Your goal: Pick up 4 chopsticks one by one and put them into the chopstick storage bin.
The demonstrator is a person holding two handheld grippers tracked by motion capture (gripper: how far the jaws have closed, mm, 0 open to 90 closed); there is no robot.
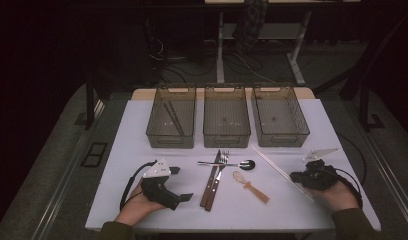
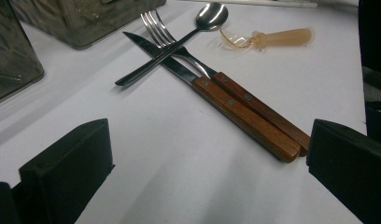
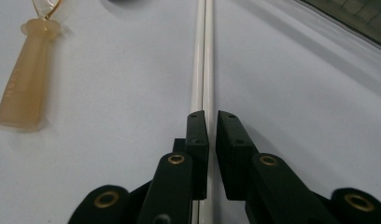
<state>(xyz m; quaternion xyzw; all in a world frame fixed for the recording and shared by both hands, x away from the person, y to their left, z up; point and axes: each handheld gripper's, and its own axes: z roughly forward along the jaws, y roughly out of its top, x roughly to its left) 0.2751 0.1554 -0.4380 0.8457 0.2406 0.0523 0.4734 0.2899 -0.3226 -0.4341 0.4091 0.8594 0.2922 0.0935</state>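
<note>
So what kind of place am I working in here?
Probably a lab or test room set up for cutlery sorting: a white table with three bins in a row, loose cables on the floor, bare desk legs behind.

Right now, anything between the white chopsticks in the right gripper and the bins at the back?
Nothing visible. The right gripper is closed on the near end of the white chopsticks, which run diagonally toward the right bin. The table between their far tip and the three bins is bare; the cutlery pile lies to their left.
</note>
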